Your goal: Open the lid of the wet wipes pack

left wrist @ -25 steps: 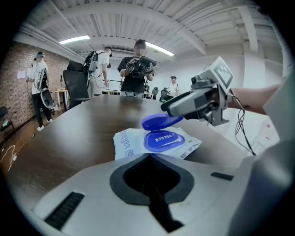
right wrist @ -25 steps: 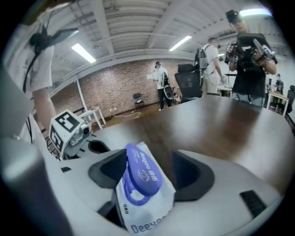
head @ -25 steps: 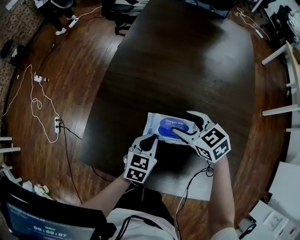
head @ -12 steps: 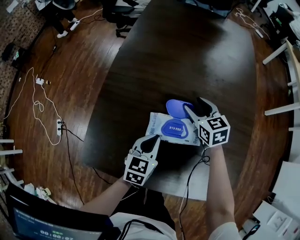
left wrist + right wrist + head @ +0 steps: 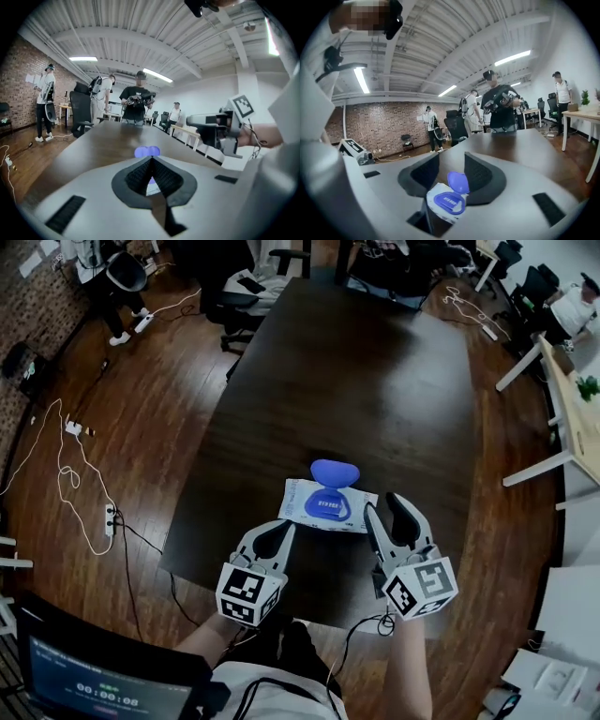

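Observation:
The wet wipes pack (image 5: 323, 505) lies flat on the dark table (image 5: 375, 381) near its front edge. Its blue lid (image 5: 335, 472) stands flipped open toward the far side, and the blue rim below it shows. My left gripper (image 5: 285, 527) hovers shut just short of the pack's near left corner, apart from it. My right gripper (image 5: 382, 503) hangs at the pack's right end, its jaws closing with nothing between them. In the right gripper view the pack (image 5: 446, 204) and lid (image 5: 458, 181) show beyond the right gripper (image 5: 452, 171). The left gripper (image 5: 151, 159) has its tips together.
Office chairs (image 5: 248, 282) stand at the table's far end, and several people (image 5: 499, 105) stand beyond it. Cables and a power strip (image 5: 112, 517) lie on the wood floor at left. A monitor (image 5: 103, 681) sits near left. Other desks (image 5: 572, 399) line the right side.
The blue lid went from closed to flipped open. Both grippers then drew back toward me and rose off the pack. The right jaws have narrowed.

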Tool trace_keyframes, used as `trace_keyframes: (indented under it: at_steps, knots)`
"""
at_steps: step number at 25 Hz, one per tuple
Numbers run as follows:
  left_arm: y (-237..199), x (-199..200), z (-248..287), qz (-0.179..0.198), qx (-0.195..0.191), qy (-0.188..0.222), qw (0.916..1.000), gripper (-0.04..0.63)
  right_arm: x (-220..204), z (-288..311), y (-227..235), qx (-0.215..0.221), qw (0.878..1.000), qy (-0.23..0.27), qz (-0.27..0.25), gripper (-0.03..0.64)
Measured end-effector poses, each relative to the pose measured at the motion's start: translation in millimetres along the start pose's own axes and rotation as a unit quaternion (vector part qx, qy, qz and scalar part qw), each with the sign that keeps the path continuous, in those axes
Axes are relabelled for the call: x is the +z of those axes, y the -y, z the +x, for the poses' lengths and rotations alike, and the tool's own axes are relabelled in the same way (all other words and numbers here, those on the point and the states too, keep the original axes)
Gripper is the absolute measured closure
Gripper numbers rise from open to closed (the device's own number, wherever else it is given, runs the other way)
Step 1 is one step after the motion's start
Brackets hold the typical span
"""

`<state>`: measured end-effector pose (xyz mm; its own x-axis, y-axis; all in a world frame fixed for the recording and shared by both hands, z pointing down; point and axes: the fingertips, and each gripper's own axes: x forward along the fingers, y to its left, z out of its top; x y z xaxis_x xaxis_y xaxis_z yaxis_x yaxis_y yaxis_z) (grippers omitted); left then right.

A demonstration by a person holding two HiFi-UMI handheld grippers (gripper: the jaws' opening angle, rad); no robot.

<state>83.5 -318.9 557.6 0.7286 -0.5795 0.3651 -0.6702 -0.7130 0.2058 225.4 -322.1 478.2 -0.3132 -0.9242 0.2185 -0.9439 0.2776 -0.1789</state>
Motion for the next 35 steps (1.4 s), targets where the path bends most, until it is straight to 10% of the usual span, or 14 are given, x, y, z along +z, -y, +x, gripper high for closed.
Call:
trace_keyframes:
  at_steps: [9, 35]
  knots:
    - [43, 128, -101, 0.038, -0.036, 0.127, 0.9905, 0.595, 50, -130, -85, -0.054, 0.995, 0.079, 0.033, 0.546]
    - [65, 94, -117, 0.054, -0.124, 0.095, 0.9862, 0.595, 27, -170, -127, -0.127, 0.991, 0.047, -0.010, 0.607]
